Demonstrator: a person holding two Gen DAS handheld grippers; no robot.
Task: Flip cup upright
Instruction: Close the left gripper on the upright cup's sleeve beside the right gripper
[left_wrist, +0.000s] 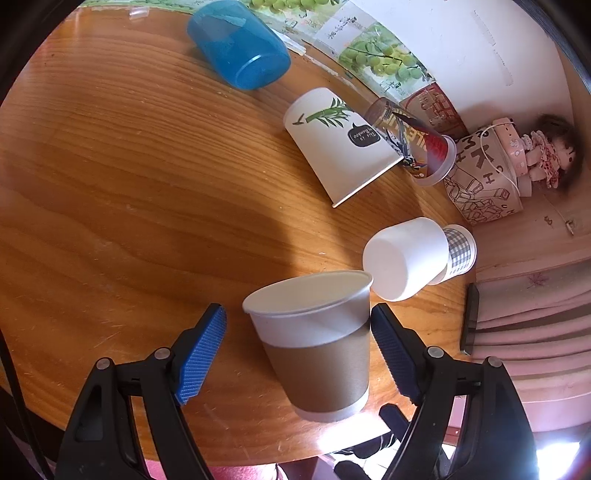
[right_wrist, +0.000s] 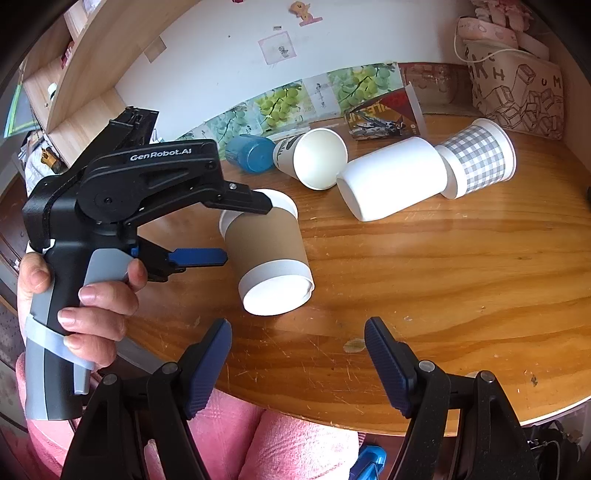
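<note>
A paper cup with a brown sleeve (left_wrist: 317, 347) lies on its side on the round wooden table (left_wrist: 129, 184). In the right wrist view the cup (right_wrist: 267, 251) has its white base toward me. My left gripper (left_wrist: 299, 350) is open, its blue pads (left_wrist: 201, 354) on either side of the cup with gaps showing; the right pad is close to the cup wall. The left gripper also shows in the right wrist view (right_wrist: 242, 230), one finger above the cup and one beside it. My right gripper (right_wrist: 297, 365) is open and empty near the table's front edge.
Other cups lie on their sides farther back: a blue plastic cup (left_wrist: 240, 44), a white bamboo-print cup (left_wrist: 340, 144), a clear printed cup (left_wrist: 413, 144), a plain white cup (left_wrist: 402, 258) and a grey checked cup (left_wrist: 460, 251). A printed bag (left_wrist: 480, 184) stands at the table's edge.
</note>
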